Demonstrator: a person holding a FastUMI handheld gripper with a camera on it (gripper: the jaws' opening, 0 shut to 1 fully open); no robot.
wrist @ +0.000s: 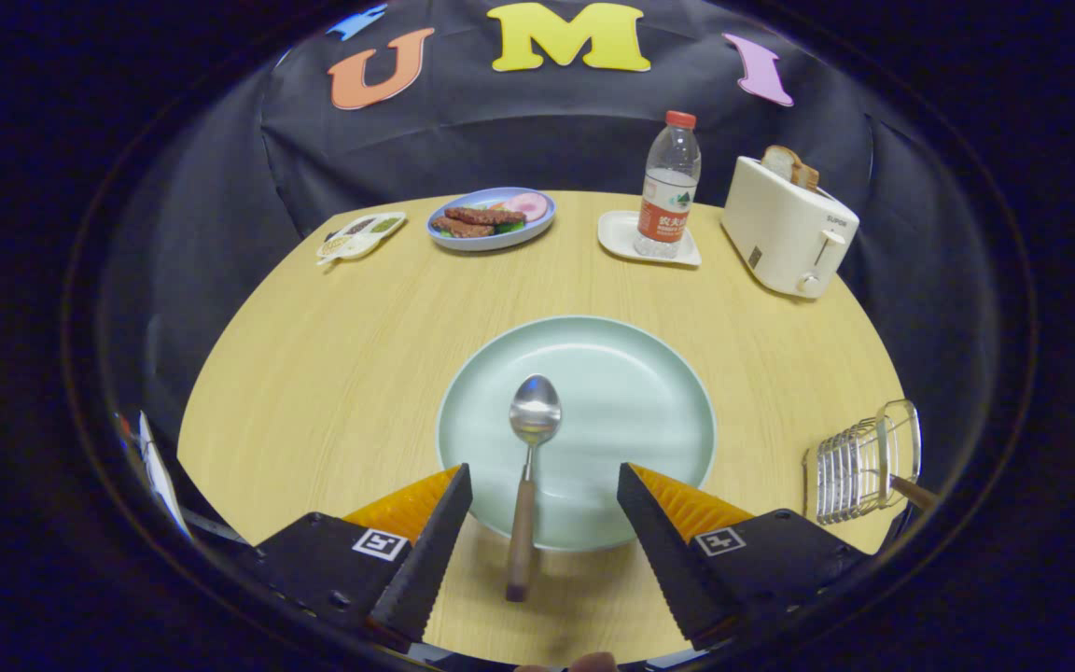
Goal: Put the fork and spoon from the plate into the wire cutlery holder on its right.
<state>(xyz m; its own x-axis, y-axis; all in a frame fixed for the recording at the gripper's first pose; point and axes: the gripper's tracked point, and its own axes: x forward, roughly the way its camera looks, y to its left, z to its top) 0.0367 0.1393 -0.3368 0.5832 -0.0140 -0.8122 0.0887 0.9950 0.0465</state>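
Gripper [545, 495] fingers spread wide, holding nothing. Spoon [528, 467] lies between them, long axis pointing straight ahead, handle nearest, bowl on plate [649, 392]. Wire cutlery holder [859, 467] sits off right.

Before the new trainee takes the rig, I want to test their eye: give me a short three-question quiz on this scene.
1. True or false: the spoon lies between the open fingers.
2. What stands on the small white tray? A) toaster B) water bottle C) cup
3. Fill in: a wooden handle sticks out of the wire ____.

Key: 1 true; 2 B, the water bottle; 3 cutlery holder.
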